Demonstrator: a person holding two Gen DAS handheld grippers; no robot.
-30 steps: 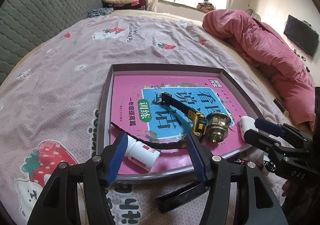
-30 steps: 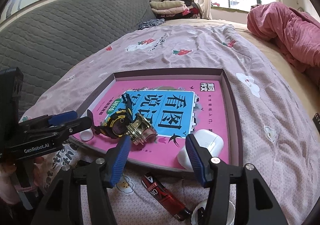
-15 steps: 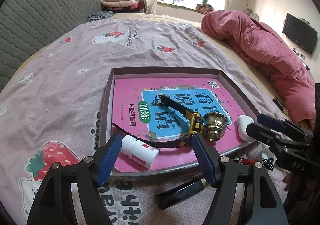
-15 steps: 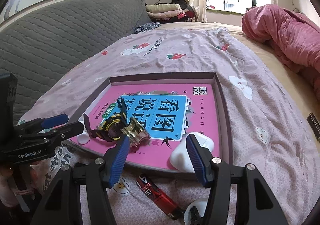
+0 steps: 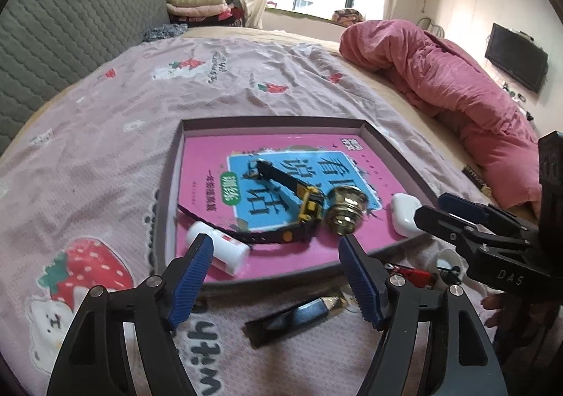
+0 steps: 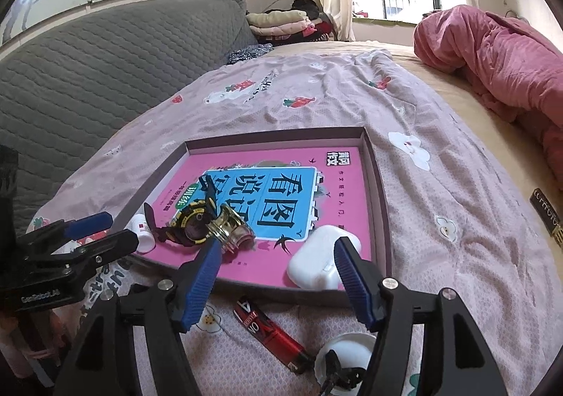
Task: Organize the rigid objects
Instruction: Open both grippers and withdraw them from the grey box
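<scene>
On bed, on pink sheet (image 5: 105, 157), we count one shallow tray (image 5: 383, 142) holding one pink book (image 5: 207, 164). On book we see four things: one white bottle (image 5: 228, 251) lying near front rim, one black-yellow watch (image 5: 306, 206), one brass knob (image 5: 346, 211) touching watch, one white earbud case (image 6: 316, 262). Outside tray, near front rim: one red lighter (image 6: 271, 332), one black flat item (image 5: 299, 315). Left gripper (image 5: 276, 262) jaws wide, empty. Right gripper (image 6: 278, 269) jaws opening, nothing between pads, case just beyond.
</scene>
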